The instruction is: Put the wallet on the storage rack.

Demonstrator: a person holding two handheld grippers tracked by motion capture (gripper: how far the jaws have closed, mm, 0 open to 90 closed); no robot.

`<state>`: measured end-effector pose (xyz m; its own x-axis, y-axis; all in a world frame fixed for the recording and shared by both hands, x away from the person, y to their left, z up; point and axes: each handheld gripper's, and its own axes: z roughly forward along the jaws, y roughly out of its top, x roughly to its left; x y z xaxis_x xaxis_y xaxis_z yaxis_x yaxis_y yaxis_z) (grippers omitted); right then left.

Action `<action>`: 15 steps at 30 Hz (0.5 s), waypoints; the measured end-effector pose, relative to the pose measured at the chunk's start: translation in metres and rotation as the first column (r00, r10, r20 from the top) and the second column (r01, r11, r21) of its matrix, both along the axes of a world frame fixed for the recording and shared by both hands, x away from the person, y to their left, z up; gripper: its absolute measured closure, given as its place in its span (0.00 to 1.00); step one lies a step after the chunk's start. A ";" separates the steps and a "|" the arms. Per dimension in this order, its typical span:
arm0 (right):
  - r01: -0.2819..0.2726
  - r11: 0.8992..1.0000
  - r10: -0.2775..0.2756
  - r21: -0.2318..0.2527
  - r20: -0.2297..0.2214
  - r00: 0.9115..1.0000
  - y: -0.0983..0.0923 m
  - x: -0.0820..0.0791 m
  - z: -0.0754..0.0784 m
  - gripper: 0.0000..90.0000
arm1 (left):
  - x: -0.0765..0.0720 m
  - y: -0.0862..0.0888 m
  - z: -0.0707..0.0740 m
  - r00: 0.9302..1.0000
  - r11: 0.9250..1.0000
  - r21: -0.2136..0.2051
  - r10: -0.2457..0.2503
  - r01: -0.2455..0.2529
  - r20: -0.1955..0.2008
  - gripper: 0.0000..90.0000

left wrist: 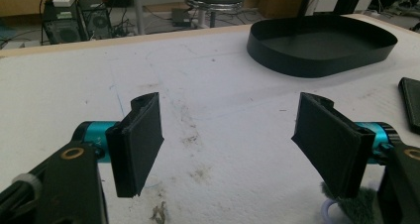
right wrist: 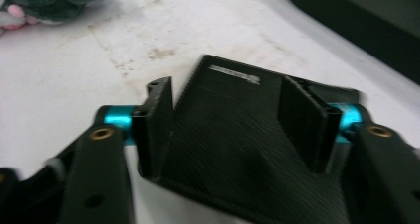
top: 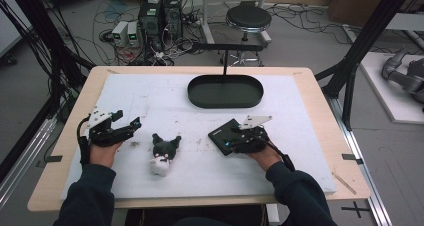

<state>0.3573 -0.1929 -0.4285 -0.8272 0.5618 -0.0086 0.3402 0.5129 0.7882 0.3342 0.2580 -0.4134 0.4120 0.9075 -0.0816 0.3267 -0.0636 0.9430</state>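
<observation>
Left gripper [top: 127,122] is being held with jaws spread wide over bare white mat [top: 150,93]. Dark plush toy [top: 163,153] is lying mid-table. Right gripper [top: 231,137] is being held part-open astride flat black wallet [top: 224,132]. Black oval tray [top: 225,91] is sitting behind.

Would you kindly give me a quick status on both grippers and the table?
Left gripper open, nothing between jaws. Right gripper open over black wallet. Plush toy between them, black tray behind. Nothing in the way.
</observation>
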 end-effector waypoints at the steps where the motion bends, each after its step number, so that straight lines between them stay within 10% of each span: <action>1: -0.011 1.000 0.011 -0.005 -0.001 1.000 0.006 0.000 -0.002 0.41 | 0.000 0.000 0.000 1.000 1.000 0.001 0.001 -0.001 -0.001 0.30; 4: -0.047 0.998 0.046 -0.047 -0.018 0.999 0.025 0.000 -0.011 0.38 | 0.001 0.000 -0.001 1.000 1.000 0.005 0.003 -0.003 -0.003 0.30; 7: -0.061 0.980 0.081 -0.192 0.100 0.992 0.035 -0.006 -0.016 0.48 | 0.001 0.000 -0.001 1.000 1.000 0.011 0.004 -0.004 -0.006 0.30; 15: -0.077 0.977 0.091 -0.201 0.064 0.994 0.014 -0.007 -0.008 0.74 | 0.000 0.003 -0.002 1.000 1.000 0.003 0.015 -0.015 -0.008 0.30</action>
